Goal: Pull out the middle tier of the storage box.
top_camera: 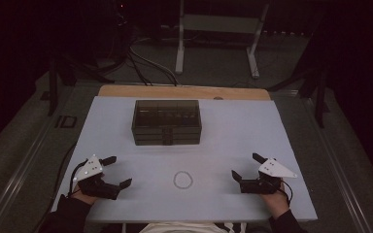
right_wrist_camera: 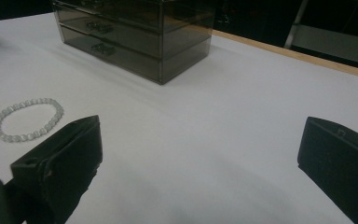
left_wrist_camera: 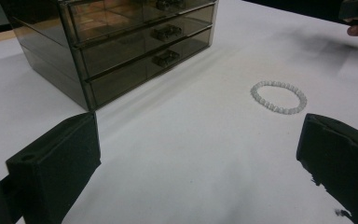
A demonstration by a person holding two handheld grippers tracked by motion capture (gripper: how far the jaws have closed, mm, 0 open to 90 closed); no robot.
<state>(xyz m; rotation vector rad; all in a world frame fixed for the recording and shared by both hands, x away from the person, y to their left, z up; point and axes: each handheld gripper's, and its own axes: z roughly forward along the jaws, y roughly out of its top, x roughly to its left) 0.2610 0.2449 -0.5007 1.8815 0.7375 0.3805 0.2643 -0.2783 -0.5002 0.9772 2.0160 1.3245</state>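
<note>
A smoky see-through drawer box (top_camera: 166,122) with three shut drawers stands on the white table (top_camera: 233,131), toward its far side. A pale bead bracelet (top_camera: 183,179) lies flat near the front edge, between the two hands. My left gripper (top_camera: 117,171) rests open at the front left, nothing between its jaws; its own view has the box (left_wrist_camera: 121,42) ahead and the bracelet (left_wrist_camera: 278,96) off to the right. My right gripper (top_camera: 247,166) rests open at the front right, with the bracelet (right_wrist_camera: 26,119) at its left and the box (right_wrist_camera: 135,32) farther off.
A wooden strip (top_camera: 184,91) runs along the table's far edge. Beyond it, a dark floor holds cables (top_camera: 141,63) and a metal stand (top_camera: 218,29). Bare white tabletop lies between the box and the bracelet.
</note>
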